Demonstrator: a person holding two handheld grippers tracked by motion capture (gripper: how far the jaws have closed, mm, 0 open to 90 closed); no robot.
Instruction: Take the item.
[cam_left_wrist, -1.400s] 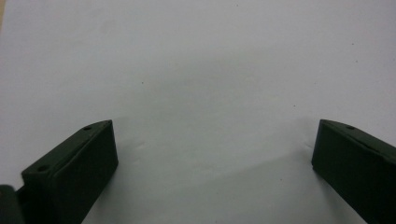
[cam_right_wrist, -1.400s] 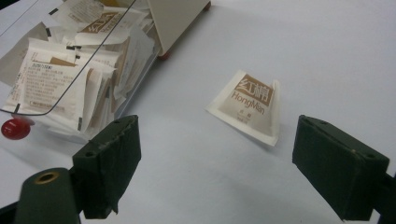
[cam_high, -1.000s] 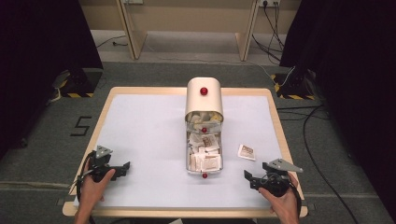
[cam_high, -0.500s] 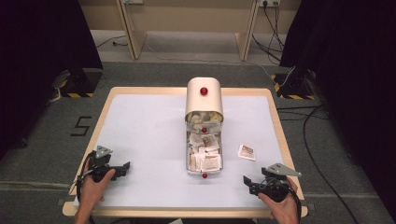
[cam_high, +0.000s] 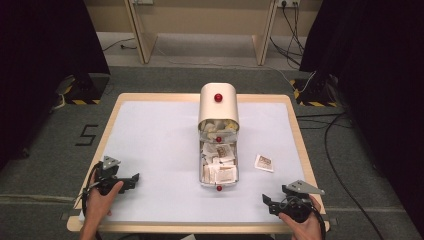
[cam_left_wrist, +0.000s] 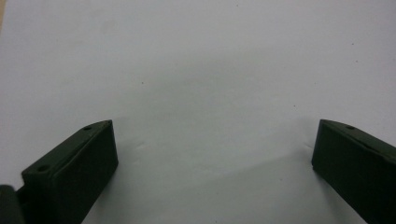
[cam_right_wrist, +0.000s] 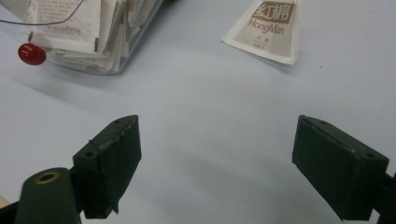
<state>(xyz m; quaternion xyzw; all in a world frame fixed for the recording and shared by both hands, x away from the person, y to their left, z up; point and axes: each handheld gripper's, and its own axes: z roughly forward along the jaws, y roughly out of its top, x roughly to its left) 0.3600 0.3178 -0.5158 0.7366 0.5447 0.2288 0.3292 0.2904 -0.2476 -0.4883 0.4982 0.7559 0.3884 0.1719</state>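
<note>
While both the left gripper (cam_high: 131, 179) and right gripper (cam_high: 268, 202) sit wide apart and empty on the worktop (cam_high: 160, 145), a loose sachet (cam_right_wrist: 266, 28) reads "HongMian".

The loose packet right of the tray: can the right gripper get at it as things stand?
Probably yes. The right gripper is open, and in its own view bare table lies between its jaws and the packet, which lies flat, apart from the tray.

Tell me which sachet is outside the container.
The lone sachet printed HongMian, lying flat on the table right of the clear drawer; the other sachets are piled inside it.
</note>
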